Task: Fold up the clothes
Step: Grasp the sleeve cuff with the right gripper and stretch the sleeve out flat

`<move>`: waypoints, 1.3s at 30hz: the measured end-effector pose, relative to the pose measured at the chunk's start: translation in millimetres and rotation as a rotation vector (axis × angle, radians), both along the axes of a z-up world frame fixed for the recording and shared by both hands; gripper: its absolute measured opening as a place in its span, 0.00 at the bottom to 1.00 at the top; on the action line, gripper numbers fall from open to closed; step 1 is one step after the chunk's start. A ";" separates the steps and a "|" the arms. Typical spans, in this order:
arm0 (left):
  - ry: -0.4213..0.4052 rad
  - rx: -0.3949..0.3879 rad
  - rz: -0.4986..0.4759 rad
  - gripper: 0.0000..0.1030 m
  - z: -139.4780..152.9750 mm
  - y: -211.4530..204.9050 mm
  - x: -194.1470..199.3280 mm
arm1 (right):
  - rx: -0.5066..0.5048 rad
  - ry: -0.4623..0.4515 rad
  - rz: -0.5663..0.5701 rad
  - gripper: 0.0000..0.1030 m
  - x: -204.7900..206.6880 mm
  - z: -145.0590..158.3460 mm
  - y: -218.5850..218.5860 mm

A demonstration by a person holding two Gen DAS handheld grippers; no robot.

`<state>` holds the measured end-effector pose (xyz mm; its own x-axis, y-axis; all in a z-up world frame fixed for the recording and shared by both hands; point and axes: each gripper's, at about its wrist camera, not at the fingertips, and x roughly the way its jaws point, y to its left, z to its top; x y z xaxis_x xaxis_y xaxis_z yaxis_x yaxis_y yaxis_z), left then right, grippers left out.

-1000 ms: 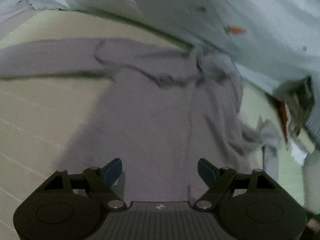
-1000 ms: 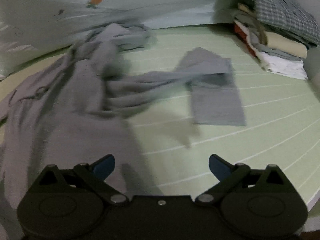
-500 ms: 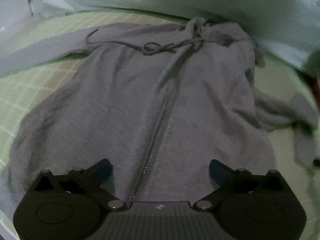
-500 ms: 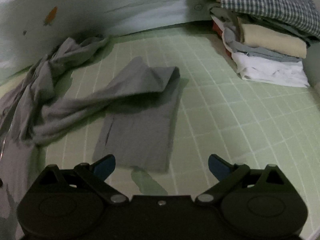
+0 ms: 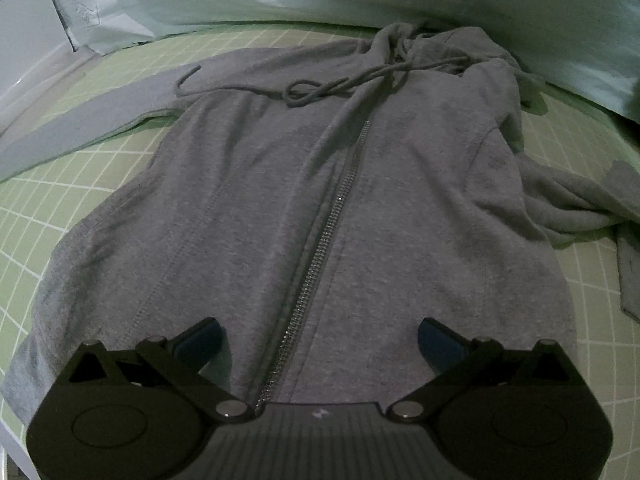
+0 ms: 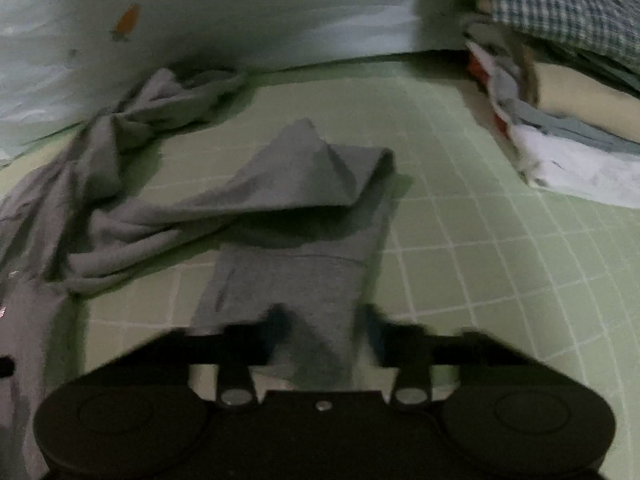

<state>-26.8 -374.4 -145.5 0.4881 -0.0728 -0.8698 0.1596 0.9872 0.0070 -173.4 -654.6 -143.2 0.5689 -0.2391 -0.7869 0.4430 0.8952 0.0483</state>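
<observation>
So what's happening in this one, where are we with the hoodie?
A person with a handheld gripper in each hand is starting to fold a grey zip-up hoodie spread front-up on a green gridded mat. The right gripper has just closed on the cuff end of the crumpled sleeve. The left gripper hovers wide open over the hem, astride the zipper, gripping nothing. No fold has been made yet. A stack of folded clothes sits at the mat's far right.

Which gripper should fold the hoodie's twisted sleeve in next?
Right. The right gripper is already closing on that sleeve's cuff, while the left gripper hangs open over the hoodie body near the zipper.
</observation>
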 end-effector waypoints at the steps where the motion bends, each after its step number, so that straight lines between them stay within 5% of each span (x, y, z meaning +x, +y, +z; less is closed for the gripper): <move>1: 0.001 0.001 0.000 1.00 0.1 0.2 0.2 | -0.005 -0.002 -0.001 0.03 -3.3 1.8 -1.7; 7: -0.014 -0.001 -0.001 1.00 0.2 0.7 -2.2 | -0.063 -0.052 -0.199 0.03 -52.9 38.6 -44.2; 11: -0.027 -0.002 0.003 1.00 0.3 0.0 -3.6 | -0.232 0.040 -0.313 0.04 -72.0 43.5 -86.9; 13: -0.025 -0.002 0.003 1.00 0.4 0.4 -3.4 | -0.247 0.076 -0.360 0.16 -79.2 38.9 -105.0; 15: -0.025 -0.002 0.003 1.00 0.6 0.4 -3.2 | -0.233 0.065 -0.394 0.48 -88.3 38.2 -109.3; 17: -0.027 -0.001 0.005 1.00 0.6 0.6 -3.9 | -0.227 0.040 -0.415 0.61 -94.7 39.6 -104.6; 27: -0.031 -0.001 0.009 1.00 1.1 1.1 -6.4 | 0.280 -0.159 -0.418 0.66 -83.5 24.0 -95.2; 29: -0.032 0.000 0.010 1.00 1.3 1.0 -6.4 | 0.334 -0.152 -0.404 0.64 -75.1 18.8 -96.3; 31: -0.032 0.000 0.010 1.00 1.4 1.1 -6.2 | 0.415 -0.148 -0.409 0.50 -69.7 13.8 -100.6; 33: -0.031 0.001 0.008 1.00 1.3 2.7 -6.8 | 0.505 -0.151 -0.422 0.11 -65.2 9.4 -106.2; 34: -0.031 0.001 0.009 1.00 1.3 2.7 -6.7 | 0.536 -0.158 -0.427 0.06 -63.3 9.0 -108.9; 39: -0.027 0.002 0.010 1.00 1.8 1.5 -5.9 | 0.690 -0.287 -0.506 0.02 -50.6 16.9 -140.5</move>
<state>-32.7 -372.8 -143.8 0.5123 -0.0658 -0.8563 0.1494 0.9887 0.0134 -224.0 -795.1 -126.3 0.7201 -0.0419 -0.6926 0.6648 0.3274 0.6714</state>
